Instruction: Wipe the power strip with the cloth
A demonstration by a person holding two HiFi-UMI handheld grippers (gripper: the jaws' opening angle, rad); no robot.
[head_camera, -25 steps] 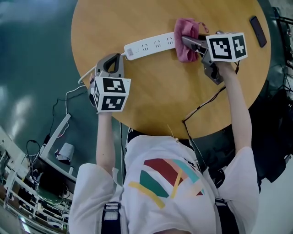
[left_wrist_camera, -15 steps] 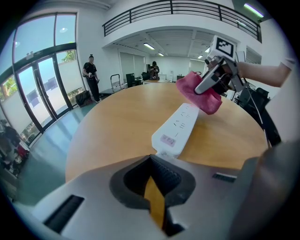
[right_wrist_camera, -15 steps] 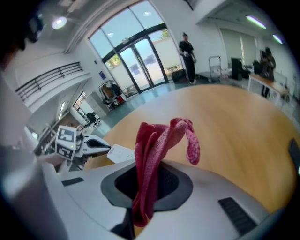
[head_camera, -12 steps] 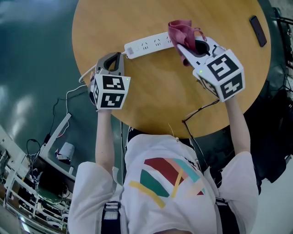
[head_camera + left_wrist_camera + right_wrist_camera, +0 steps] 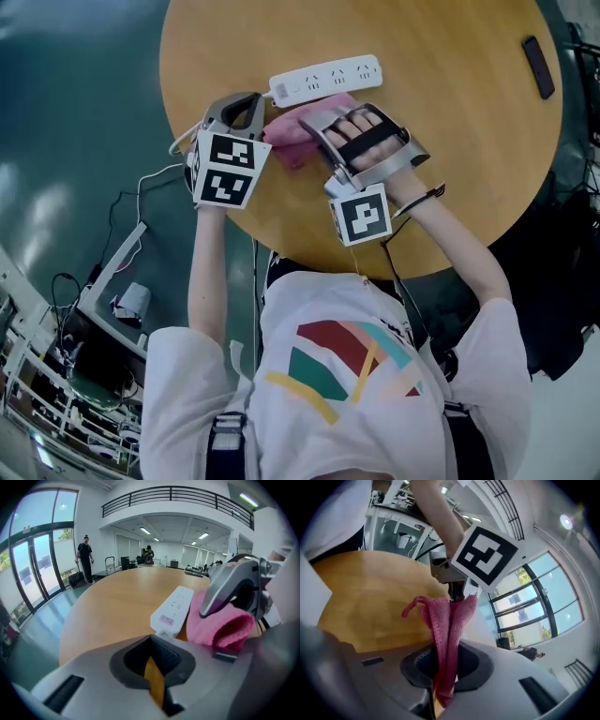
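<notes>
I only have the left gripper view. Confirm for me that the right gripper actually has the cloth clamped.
Observer: Confirmed. In the right gripper view, the right gripper is shut on the pink cloth, which runs out folded from between its jaws.
Operator: Now list anything else on the table I should steer around.
Observer: The head view shows a dark phone near the far right edge of the table, well apart from the power strip.
Operator: Tell me where the strip's cable runs.
Observer: A white cable shows at the table's edge beside the left gripper and drops off it. Its join to the strip is hidden.
</notes>
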